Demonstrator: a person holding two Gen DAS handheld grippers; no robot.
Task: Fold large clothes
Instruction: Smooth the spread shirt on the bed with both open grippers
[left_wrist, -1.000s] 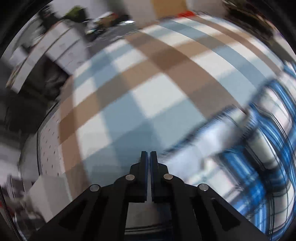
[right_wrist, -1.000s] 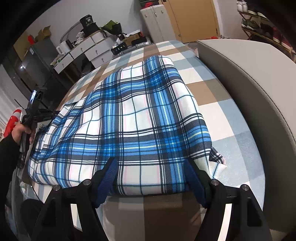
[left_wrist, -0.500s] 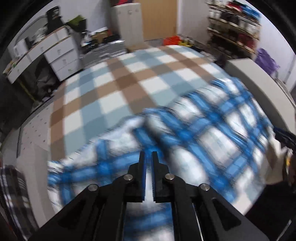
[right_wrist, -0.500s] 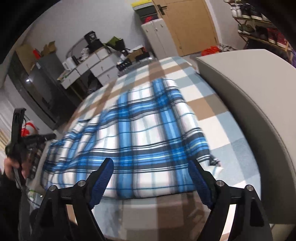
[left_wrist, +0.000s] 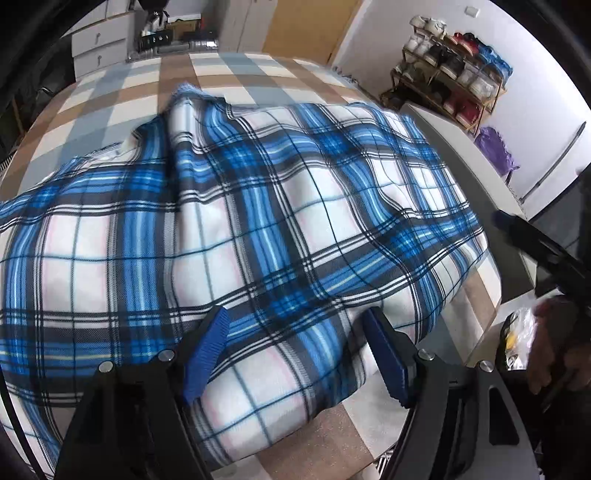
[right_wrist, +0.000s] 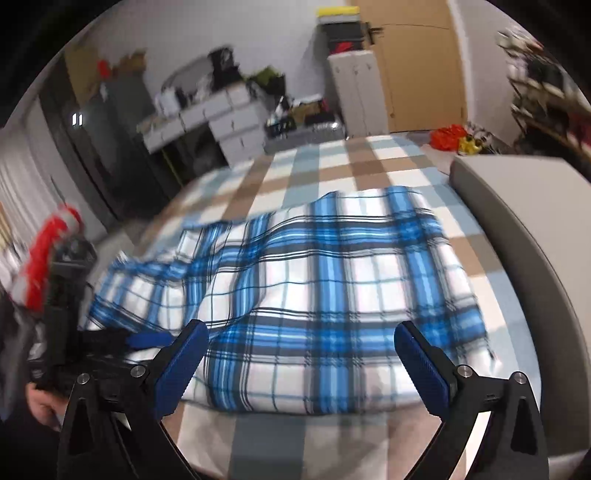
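A large blue, white and black plaid cloth (left_wrist: 280, 221) lies folded over and rumpled on the bed, also filling the middle of the right wrist view as the plaid cloth (right_wrist: 332, 288). My left gripper (left_wrist: 295, 350) hovers over its near edge; its jaws are opening, the cloth shows between the blue pads and neither pad presses on it. My right gripper (right_wrist: 303, 365) stands back from the cloth's near hem, its jaws opening wide with nothing held. The left gripper (right_wrist: 110, 343) also shows at the cloth's left corner.
The bed cover (left_wrist: 207, 77) is checked in brown, grey-blue and white. A grey padded bed end (right_wrist: 517, 221) runs along the right. Drawers (right_wrist: 236, 125), a wooden door (right_wrist: 417, 74) and a shoe rack (left_wrist: 450, 74) stand around the bed. A hand (left_wrist: 554, 350) holds the other gripper.
My left gripper swung from over the bare bed cover to over the plaid cloth, and its shut jaws came apart. My right gripper rose and drew back from the hem, its jaws wider.
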